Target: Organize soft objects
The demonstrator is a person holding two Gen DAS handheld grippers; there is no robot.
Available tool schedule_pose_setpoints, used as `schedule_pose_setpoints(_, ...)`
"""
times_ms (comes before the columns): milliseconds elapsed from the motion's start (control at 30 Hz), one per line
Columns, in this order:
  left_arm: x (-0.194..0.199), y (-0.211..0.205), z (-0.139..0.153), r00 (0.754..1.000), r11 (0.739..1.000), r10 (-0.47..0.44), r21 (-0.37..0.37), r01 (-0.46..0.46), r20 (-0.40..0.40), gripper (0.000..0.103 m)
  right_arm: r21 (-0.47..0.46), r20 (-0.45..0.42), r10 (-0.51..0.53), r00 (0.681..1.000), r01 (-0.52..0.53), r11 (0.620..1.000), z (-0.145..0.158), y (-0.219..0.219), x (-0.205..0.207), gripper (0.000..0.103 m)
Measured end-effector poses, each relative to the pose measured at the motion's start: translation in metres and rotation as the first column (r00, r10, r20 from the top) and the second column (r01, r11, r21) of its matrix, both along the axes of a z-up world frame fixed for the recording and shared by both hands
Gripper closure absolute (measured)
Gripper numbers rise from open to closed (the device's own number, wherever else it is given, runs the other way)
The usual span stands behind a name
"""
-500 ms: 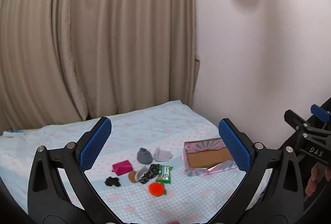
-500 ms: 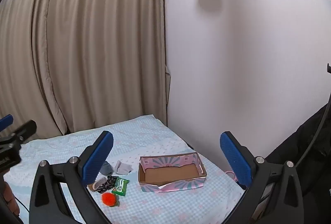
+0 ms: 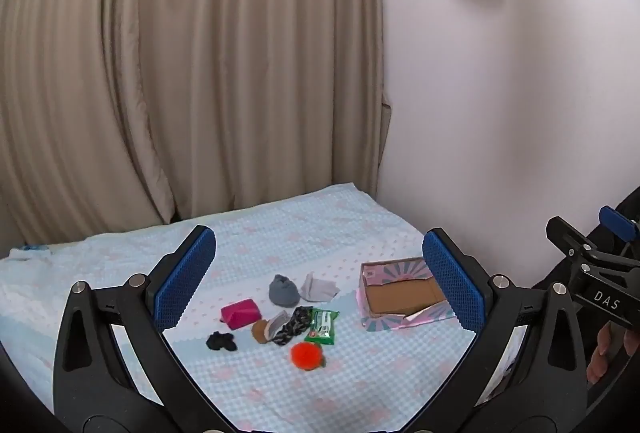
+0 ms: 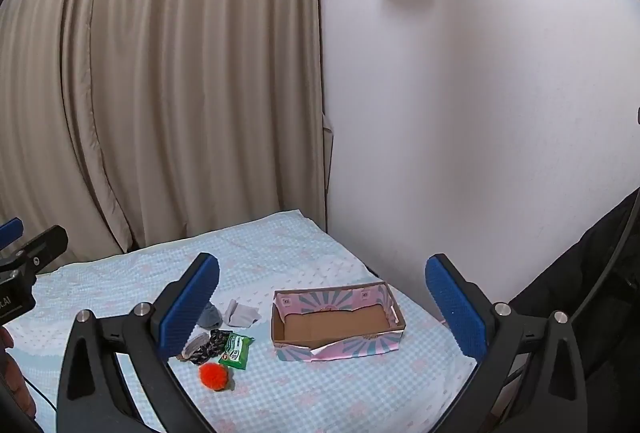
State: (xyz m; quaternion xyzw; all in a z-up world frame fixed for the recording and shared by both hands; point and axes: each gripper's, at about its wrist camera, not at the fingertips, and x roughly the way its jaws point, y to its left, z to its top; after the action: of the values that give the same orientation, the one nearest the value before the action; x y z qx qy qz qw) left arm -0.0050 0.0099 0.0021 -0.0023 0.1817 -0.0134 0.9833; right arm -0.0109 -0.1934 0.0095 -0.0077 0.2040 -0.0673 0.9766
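Both the left gripper [image 3: 318, 283] and right gripper [image 4: 322, 307] gape wide, holding nothing, as before. The box [image 3: 402, 295] sits at 3 o'clock of the soft pile [image 3: 286, 313], nothing moved, bare bed [image 3: 280, 225] all around.

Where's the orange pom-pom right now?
The orange pom-pom lies on the bed cover, nearest the cameras in the pile, just in front of the green packet, left of the box.

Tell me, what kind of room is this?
Probably a bedroom. There's a bed with a light blue checked sheet pushed into a corner, long beige curtains behind it, and a plain white wall beside it. Small soft things and a cardboard box lie on the sheet.
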Motion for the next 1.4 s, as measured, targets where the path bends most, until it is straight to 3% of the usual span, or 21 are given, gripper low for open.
schedule_pose_setpoints(367,0.004,-0.007,0.006,1.0,1.0,-0.005,0.006,0.005,-0.028,0.0,0.009,-0.003,-0.008,1.0,0.008,1.0,-0.013,-0.001,0.001,0.0)
schedule_pose_setpoints(1400,0.007,-0.003,-0.003,1.0,1.0,0.008,-0.01,-0.009,-0.028,0.0,0.014,-0.003,-0.013,1.0,0.013,1.0,-0.004,-0.001,0.007,0.0)
